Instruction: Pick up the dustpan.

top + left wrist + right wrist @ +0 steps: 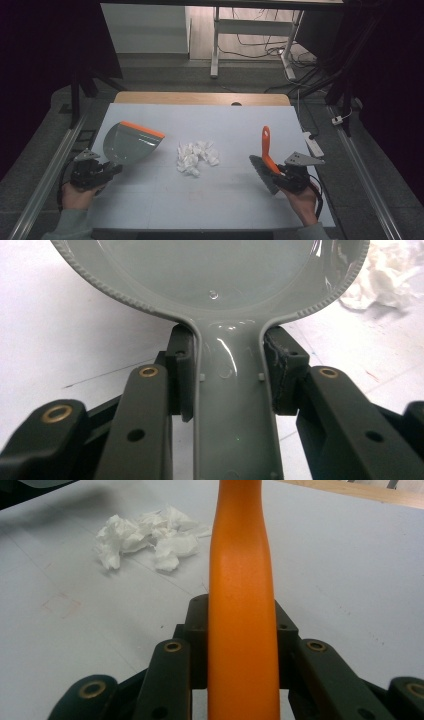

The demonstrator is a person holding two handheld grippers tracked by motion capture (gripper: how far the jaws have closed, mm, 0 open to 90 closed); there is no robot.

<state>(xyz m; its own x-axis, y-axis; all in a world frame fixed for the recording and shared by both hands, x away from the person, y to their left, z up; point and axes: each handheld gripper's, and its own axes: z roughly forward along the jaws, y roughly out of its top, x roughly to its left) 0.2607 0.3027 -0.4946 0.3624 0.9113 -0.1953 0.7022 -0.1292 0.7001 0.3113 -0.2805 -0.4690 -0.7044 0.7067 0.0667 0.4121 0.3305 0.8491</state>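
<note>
A heap of crumpled white tissue lies mid-desk on the smooth pale top. Left of the tissue, the left gripper is clamped on the flat handle of a glossy grey plastic dustpan with a ribbed rim and an orange lip. Right of the tissue, the right gripper is closed on the smooth, rounded orange handle of a hand brush with dark bristles.
</note>
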